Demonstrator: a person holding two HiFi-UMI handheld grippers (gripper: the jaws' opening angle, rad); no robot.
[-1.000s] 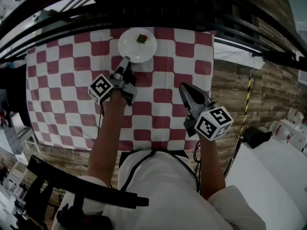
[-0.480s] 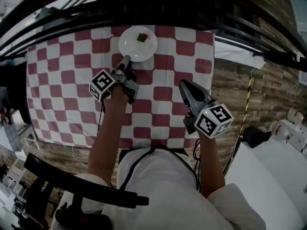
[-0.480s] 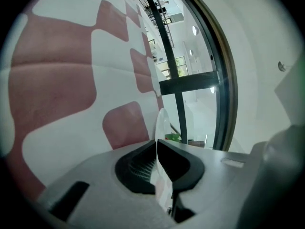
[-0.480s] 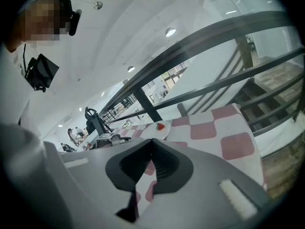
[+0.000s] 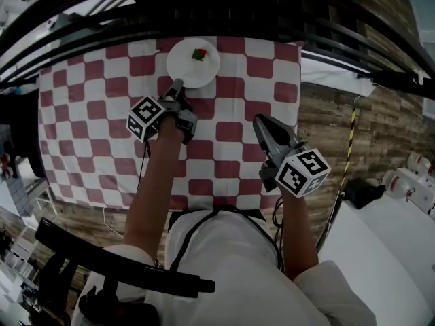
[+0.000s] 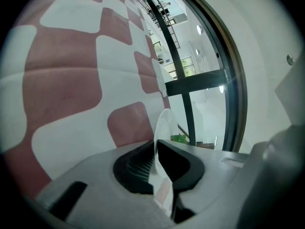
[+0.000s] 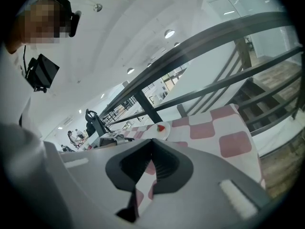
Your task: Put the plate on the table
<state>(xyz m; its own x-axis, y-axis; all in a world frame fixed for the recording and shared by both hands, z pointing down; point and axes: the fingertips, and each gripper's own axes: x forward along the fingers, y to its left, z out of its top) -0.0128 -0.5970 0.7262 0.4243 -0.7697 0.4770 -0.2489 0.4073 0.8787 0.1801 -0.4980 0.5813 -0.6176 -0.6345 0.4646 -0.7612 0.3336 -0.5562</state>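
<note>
The plate (image 5: pixel 187 71) at the left gripper (image 5: pixel 178 85): smooth, glossy, probably ceramic. The tablecloth (image 5: pixel 238 156) beneath that gripper: matt cloth. Gripper body: matt grey plastic, with ribbed pads (image 6: pixel 138 165).

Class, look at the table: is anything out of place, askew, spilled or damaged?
Nothing stands out. The plate lies flat on the checked cloth, the red-and-green morsel on it unspilled, and the left claw grips its near rim.

Tiny unidentifiable morsel (image 5: pixel 198 54) on plate (image 5: pixel 182 66)
</note>
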